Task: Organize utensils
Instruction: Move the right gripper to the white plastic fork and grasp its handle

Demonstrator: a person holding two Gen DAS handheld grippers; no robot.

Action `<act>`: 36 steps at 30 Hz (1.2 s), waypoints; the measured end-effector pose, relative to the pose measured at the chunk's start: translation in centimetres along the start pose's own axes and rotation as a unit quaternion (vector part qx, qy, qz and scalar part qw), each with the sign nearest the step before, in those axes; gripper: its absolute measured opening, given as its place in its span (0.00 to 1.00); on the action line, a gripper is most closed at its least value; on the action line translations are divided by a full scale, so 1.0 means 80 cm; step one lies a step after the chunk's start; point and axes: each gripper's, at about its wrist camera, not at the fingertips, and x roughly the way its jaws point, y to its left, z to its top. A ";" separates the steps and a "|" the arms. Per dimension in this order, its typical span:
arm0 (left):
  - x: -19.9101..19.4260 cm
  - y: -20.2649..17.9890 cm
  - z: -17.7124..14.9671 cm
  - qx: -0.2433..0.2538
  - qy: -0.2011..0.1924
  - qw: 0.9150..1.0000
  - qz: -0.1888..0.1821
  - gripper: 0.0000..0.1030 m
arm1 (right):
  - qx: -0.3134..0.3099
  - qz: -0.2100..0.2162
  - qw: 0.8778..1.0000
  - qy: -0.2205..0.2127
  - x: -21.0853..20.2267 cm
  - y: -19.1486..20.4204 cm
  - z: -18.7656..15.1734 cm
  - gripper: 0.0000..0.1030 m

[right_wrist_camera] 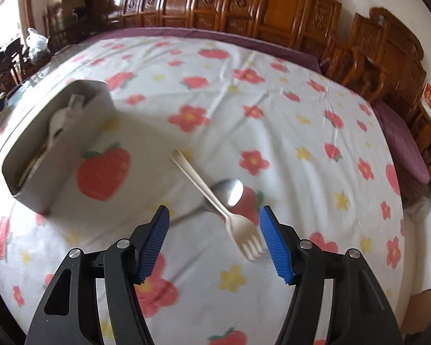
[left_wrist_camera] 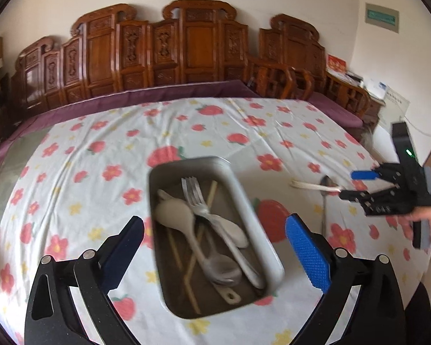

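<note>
A white rectangular tray [left_wrist_camera: 273, 261] holds a metal fork [left_wrist_camera: 195, 195], a white spoon [left_wrist_camera: 175, 214], metal spoons and chopsticks. My left gripper [left_wrist_camera: 215, 253] is open above the tray, empty. The tray also shows at the left of the right wrist view [right_wrist_camera: 80, 132]. A cream plastic fork [right_wrist_camera: 215, 201] lies across a metal spoon [right_wrist_camera: 230, 191] on the flowered cloth. My right gripper [right_wrist_camera: 214, 241] is open just above them, its fingers either side of the fork's tines. In the left wrist view the right gripper [left_wrist_camera: 356, 184] hovers over the fork [left_wrist_camera: 310, 186] and spoon [left_wrist_camera: 326, 201].
The table is covered by a white cloth [left_wrist_camera: 100, 143] with red flowers and strawberries. Carved wooden chairs [left_wrist_camera: 172, 49] stand along the far side with a purple cushion [right_wrist_camera: 402, 141]. The table edge drops off at the right.
</note>
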 end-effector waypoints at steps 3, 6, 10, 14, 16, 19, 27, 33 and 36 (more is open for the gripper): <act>0.003 -0.021 -0.005 0.019 0.004 1.000 -0.007 0.92 | -0.001 -0.009 1.000 0.020 0.017 -0.010 -0.004 0.65; 0.006 -0.038 -0.011 0.028 0.010 0.999 -0.019 0.92 | -0.012 -0.024 0.999 0.036 0.028 -0.011 -0.008 0.64; 0.008 -0.061 -0.017 0.042 0.013 0.999 -0.031 0.92 | -0.017 -0.041 0.998 0.044 0.038 -0.010 -0.013 0.50; 0.011 -0.080 -0.025 0.054 0.020 0.998 -0.039 0.92 | -0.018 -0.051 0.997 0.047 0.042 -0.009 -0.015 0.30; 0.012 -0.089 -0.029 0.061 0.023 0.997 -0.040 0.92 | -0.018 -0.057 0.997 0.049 0.041 -0.010 -0.016 0.17; 0.014 -0.097 -0.033 0.069 0.026 0.996 -0.042 0.92 | -0.003 -0.054 0.997 0.051 0.036 -0.017 -0.019 0.04; 0.020 -0.113 -0.039 0.076 0.035 0.995 -0.046 0.92 | 0.091 -0.027 0.995 0.039 -0.002 -0.051 -0.055 0.04; 0.026 -0.133 -0.039 0.087 0.044 0.994 -0.049 0.92 | 0.143 -0.012 0.989 0.023 -0.035 -0.064 -0.107 0.04; 0.031 -0.148 -0.033 0.093 0.051 0.993 -0.055 0.92 | 0.159 -0.012 0.987 0.019 -0.047 -0.068 -0.130 0.04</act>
